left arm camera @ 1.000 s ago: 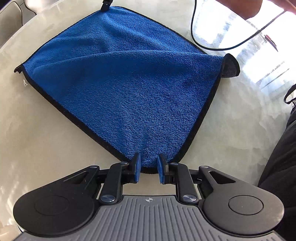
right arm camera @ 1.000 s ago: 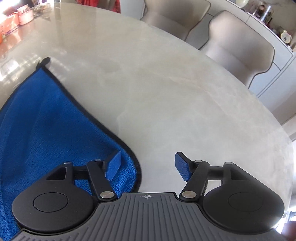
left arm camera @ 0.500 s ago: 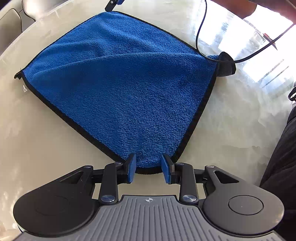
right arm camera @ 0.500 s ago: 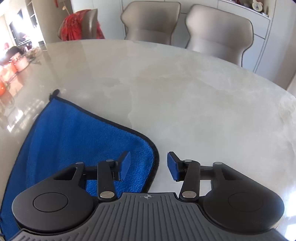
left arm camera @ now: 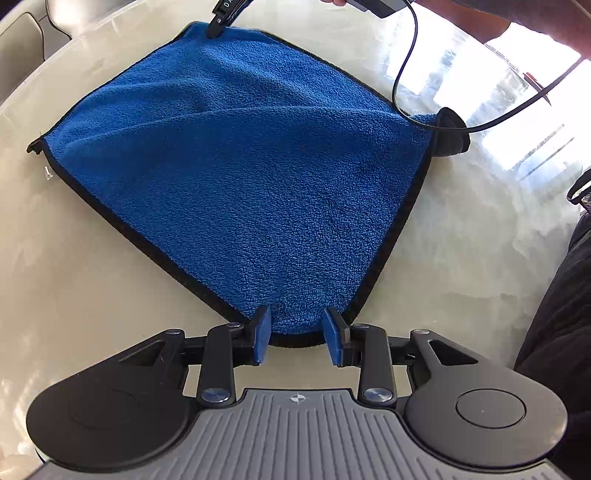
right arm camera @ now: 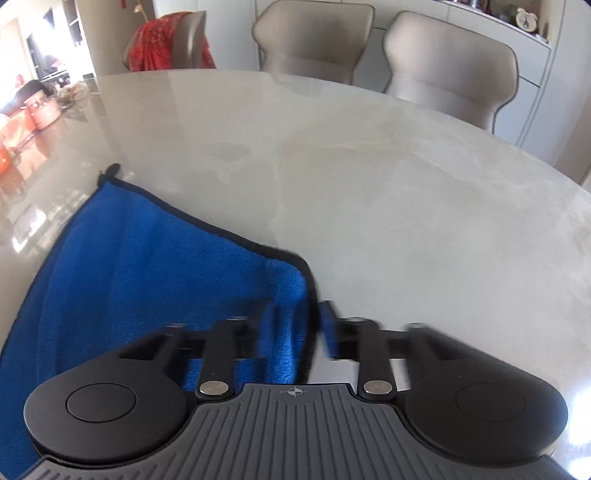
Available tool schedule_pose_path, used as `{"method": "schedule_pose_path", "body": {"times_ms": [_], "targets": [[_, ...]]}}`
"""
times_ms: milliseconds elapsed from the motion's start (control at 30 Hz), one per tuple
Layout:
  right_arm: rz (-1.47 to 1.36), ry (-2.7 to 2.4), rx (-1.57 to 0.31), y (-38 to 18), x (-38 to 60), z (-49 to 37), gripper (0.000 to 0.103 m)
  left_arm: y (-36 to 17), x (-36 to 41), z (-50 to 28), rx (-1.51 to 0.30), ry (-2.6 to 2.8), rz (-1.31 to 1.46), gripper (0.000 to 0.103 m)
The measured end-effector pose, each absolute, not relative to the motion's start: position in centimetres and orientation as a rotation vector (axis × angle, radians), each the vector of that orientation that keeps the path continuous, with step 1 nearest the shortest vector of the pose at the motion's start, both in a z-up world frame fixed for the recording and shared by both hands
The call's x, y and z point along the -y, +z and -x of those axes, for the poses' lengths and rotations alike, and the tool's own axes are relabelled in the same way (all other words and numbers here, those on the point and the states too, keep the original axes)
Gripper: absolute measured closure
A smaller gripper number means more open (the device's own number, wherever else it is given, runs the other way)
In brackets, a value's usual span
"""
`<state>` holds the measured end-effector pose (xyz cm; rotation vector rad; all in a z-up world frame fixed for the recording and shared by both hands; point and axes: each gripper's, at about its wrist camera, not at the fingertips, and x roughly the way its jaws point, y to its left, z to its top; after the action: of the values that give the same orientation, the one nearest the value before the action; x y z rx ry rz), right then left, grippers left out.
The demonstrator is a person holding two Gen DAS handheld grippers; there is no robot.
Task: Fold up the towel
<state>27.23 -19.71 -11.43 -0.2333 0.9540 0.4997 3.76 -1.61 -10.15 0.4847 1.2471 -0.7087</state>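
A blue towel [left arm camera: 251,162] with black trim lies spread flat on the pale marble table [left arm camera: 74,280]. My left gripper [left arm camera: 298,338] is open, its jaws on either side of the towel's near corner, not pinching it. In the right wrist view the towel [right arm camera: 140,266] fills the lower left. My right gripper [right arm camera: 295,328] is blurred by motion; its jaws stand close on either side of a towel corner, and the grip is unclear. The right gripper's tip [left arm camera: 221,16] also shows at the towel's far corner in the left wrist view.
A black cable [left arm camera: 410,74] crosses above the towel's right corner, which is curled up [left arm camera: 450,133]. Beige chairs [right arm camera: 450,62] stand past the table's far edge, one draped with red cloth [right arm camera: 166,44]. Orange items [right arm camera: 37,110] sit at far left.
My left gripper's jaws opened wider and released the near corner. My right gripper swung left onto the far corner and its jaws narrowed around it.
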Motion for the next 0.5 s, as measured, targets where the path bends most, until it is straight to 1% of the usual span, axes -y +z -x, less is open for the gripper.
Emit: {"method": "schedule_pose_path", "body": {"times_ms": [200,433,467,500], "targets": [[0.378,0.461,-0.884,-10.5,19.2,-28.0,0.093,-10.1,1.7,-3.9,-1.256,-0.715,-0.49,0.07],[0.412,0.456,-0.906,-9.7,19.1,-32.1,0.092,-10.0,1.6,-3.9,-1.258,-0.717,-0.494,0.07],[0.423,0.461,-0.931,-9.9,18.9,-32.5,0.089,-10.0,1.6,-3.9,-1.259,-0.718,-0.495,0.07],[0.444,0.454,-0.948,-10.1,18.7,-32.8,0.08,-10.0,1.6,-3.9,-1.259,-0.718,-0.496,0.07]]}}
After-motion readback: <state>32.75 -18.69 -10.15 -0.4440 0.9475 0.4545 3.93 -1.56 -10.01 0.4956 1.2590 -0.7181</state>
